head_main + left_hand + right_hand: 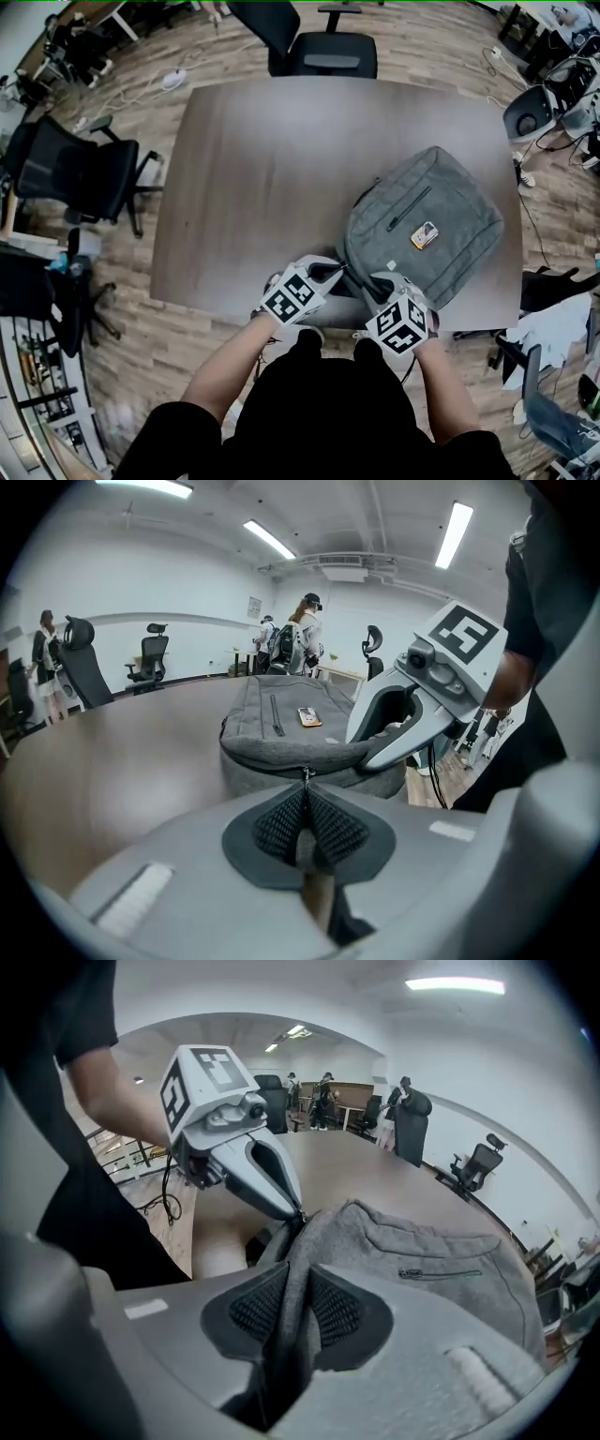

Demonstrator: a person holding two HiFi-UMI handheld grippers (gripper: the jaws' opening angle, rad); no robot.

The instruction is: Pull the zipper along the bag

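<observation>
A grey backpack [424, 223] lies flat on the right part of the brown table [262, 169], its near edge toward me. My left gripper [330, 273] is at the bag's near-left corner. In the left gripper view it [307, 806] is shut on the small metal zipper pull [306, 776] at the bag's edge [281, 747]. My right gripper [382, 285] is just to the right of it. In the right gripper view it [298, 1290] is shut on a fold of the bag's grey fabric [323, 1232] beside the zipper. A front pocket zipper [410, 208] and an orange tag [424, 235] show on top.
Black office chairs stand at the table's far side [323, 47] and on the left [80, 173]. More chairs and cables are on the wooden floor at the right [548, 112]. People stand in the room's background [305, 635]. The table's near edge [216, 302] is close to my body.
</observation>
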